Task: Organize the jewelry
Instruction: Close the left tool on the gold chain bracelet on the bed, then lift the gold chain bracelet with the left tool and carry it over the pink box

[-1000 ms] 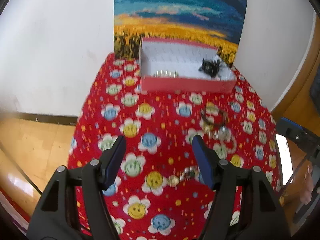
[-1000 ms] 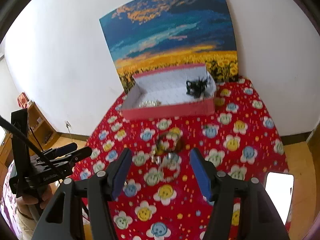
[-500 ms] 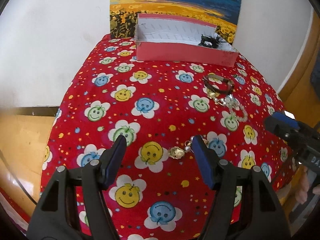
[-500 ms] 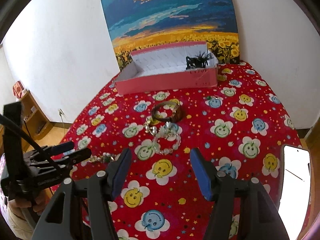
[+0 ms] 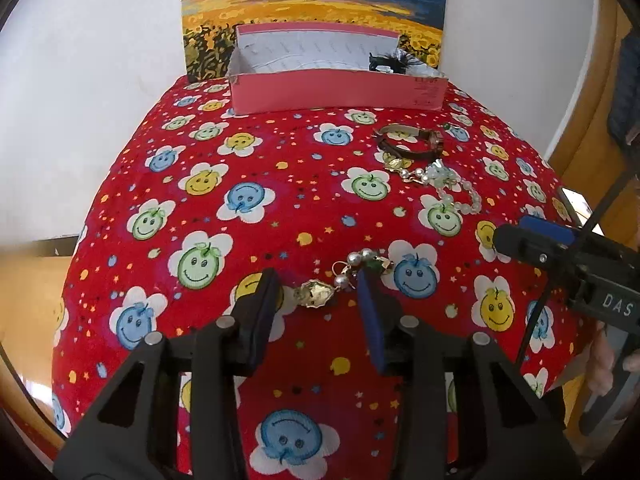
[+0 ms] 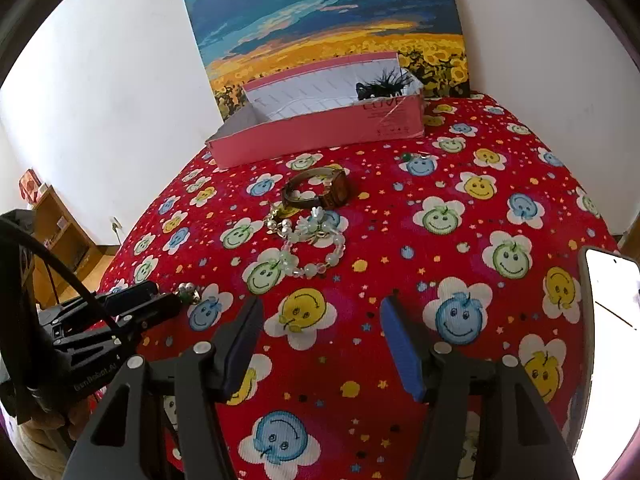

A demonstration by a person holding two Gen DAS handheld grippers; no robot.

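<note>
Lettering "DAS" is read on the right tool [image 5: 516, 236]; both tools are held open. A gold-and-pearl bracelet [image 5: 344, 280] is straddled by the left tool [image 5: 318, 300] on the counter [image 5: 280, 184].

Home room, prob. a bedroom/living rm. Smiley-flower red cloth [image 6: 520, 208] on the table, sunflower painting [image 6: 328, 20] on white wall. Wooden shelf unit [image 6: 60, 232] w/ wood floor.

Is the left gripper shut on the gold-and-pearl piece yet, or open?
Open. The left gripper has its fingers spread either side of the gold pendant, a gap showing on each side; the piece lies flat on the red cloth.
</note>
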